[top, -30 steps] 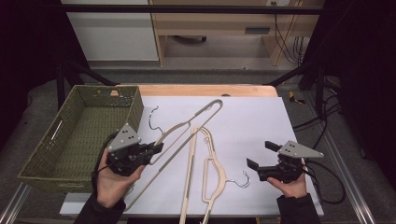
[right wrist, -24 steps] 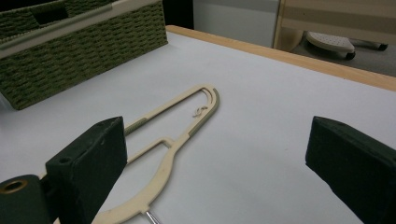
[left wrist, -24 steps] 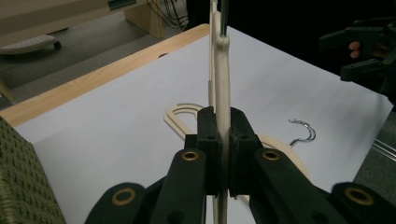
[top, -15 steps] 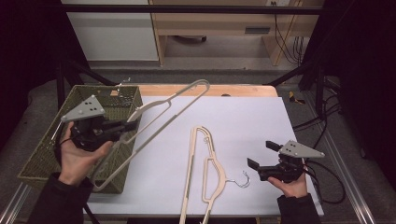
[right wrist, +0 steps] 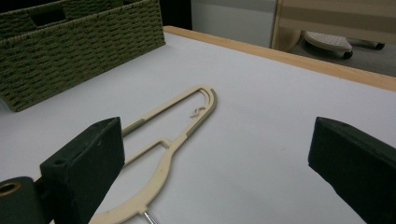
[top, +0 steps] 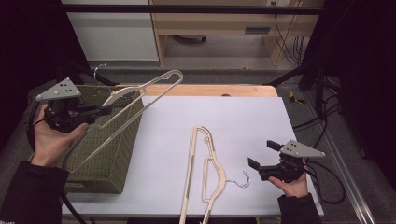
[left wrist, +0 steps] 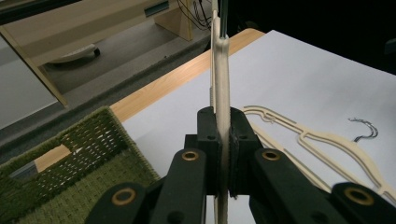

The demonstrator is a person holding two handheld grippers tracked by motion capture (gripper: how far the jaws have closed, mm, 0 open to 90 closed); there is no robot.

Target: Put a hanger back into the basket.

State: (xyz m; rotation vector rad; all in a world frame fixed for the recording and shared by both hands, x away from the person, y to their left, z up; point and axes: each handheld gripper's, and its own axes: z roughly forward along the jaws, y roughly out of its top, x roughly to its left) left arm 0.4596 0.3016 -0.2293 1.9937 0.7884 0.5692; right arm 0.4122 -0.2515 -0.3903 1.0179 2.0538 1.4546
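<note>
A beige hanger [top: 154,83] hangs tilted in the air over the green woven basket [top: 107,154], its metal hook [top: 99,70] at the far left. My left gripper [top: 103,112] is shut on it; in the left gripper view the pads [left wrist: 222,135] clamp the thin beige bar [left wrist: 221,70] edge-on. A second beige hanger [top: 217,177] lies flat on the white table top near the front, hook [top: 243,179] pointing right. My right gripper [top: 263,154] rests low at the front right, open, with that hanger [right wrist: 163,163] lying ahead of its jaws.
The basket [right wrist: 79,51] stands at the table's left edge. The white sheet [top: 224,112] covers the table, with a wooden strip [top: 210,90] along the back edge. Behind the table are a wooden bench and dangling cables.
My left gripper has carried its hanger left and upward, from above the white sheet to over the basket. The right gripper and the lying hanger have stayed put.
</note>
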